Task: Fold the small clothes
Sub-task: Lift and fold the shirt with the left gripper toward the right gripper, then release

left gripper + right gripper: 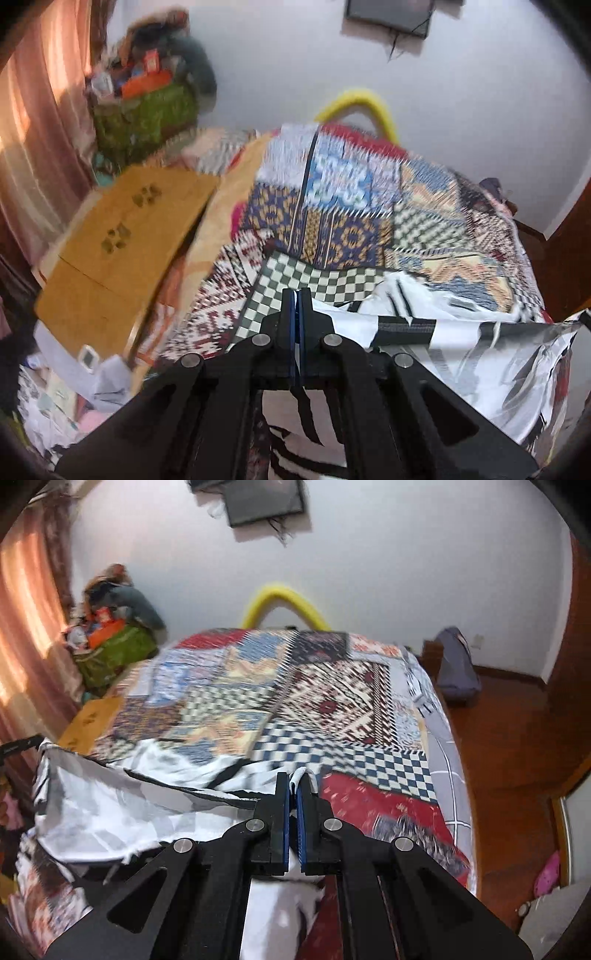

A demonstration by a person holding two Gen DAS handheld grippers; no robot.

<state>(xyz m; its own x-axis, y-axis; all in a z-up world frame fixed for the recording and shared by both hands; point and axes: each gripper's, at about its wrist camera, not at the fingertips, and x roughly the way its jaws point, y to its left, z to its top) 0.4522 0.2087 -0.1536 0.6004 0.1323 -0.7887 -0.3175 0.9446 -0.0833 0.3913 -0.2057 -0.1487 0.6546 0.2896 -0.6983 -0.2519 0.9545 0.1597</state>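
A white garment with black stripes (461, 354) hangs stretched between both grippers above a patchwork bedspread (351, 206). My left gripper (296, 295) is shut on one edge of it; cloth hangs below the jaws. My right gripper (293, 779) is shut on the other edge, with a white fold of cloth (304, 775) poking out between the fingers. The garment (110, 805) spreads to the left in the right wrist view. Both views are blurred by motion.
The bedspread (332, 694) covers a bed against a white wall. An orange board (122, 236) lies at the bed's left side. A cluttered green bag (144, 114) stands near a pink curtain. A grey backpack (456, 664) sits on the wooden floor at right.
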